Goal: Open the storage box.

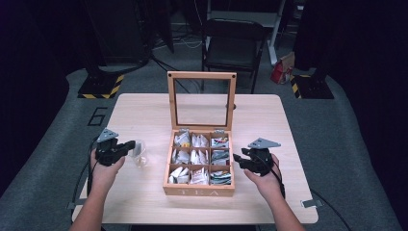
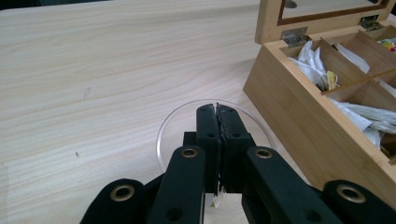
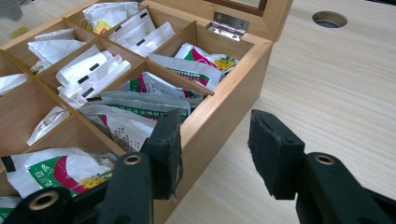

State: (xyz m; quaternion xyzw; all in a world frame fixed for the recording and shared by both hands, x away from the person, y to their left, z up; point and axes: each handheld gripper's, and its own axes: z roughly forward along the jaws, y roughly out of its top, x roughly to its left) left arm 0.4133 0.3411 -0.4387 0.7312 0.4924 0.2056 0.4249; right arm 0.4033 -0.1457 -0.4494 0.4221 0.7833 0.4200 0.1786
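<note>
Left gripper [image 2: 218, 109] has its jaws clenched on a thin white slip, probably a tea bag tag or paper edge [image 2: 215, 198]; I can't tell which. The slip stands on edge between the pads, its long axis running along the jaws, with one end peeking out at the tips and the other below the pads. It hangs directly over a clear glass cup [image 2: 166, 130], whose round rim rings the jaw tips in the left gripper view.

In the high view the cup [image 1: 140, 153] stands upright on the wooden table [image 1: 144, 113], left of the tea box and apart from it. The left gripper [image 1: 129, 146] points right, toward the cup and box.

The wooden tea box [image 1: 198, 190] sits mid-table, its glass-pane lid [image 1: 201, 75] standing upright at the far side. Nine compartments: white sachets in the left and middle columns, green-printed packets [image 3: 154, 88] in the right column.

Right gripper [image 3: 215, 144] is partly spread, jaws straddling the box's right wall [image 3: 219, 116] with one pad inside and one outside. Neither pad presses on the wall, so nothing is grasped. It points left at the box.
</note>
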